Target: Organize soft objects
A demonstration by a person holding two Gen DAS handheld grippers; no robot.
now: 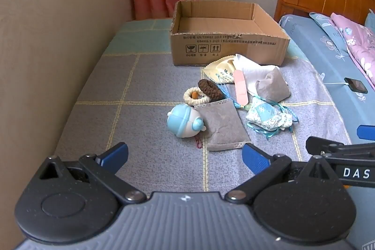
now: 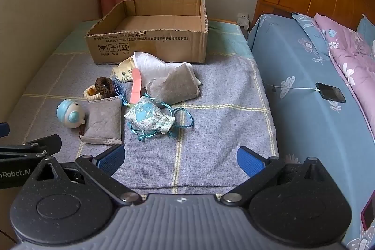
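Soft objects (image 2: 145, 95) being left piled before cardboard box (image 2: 150, 43) | likely light, limp; grey sachet (image 2: 103, 121) being judged best pinched mid-edge | left gripper (image 1: 185, 152), right gripper (image 2: 180, 157) being held spread, empty

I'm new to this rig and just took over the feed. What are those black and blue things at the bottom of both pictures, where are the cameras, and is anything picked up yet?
They are hand-held two-finger grippers, each with a camera looking along its fingers. One picture comes from the left gripper, the other from the right gripper. Both stand open and hold nothing. Ahead on the checked blanket lie a blue round toy, two grey pouches, a floral sachet, hair ties and a pink strip. Behind them the cardboard box looks empty.
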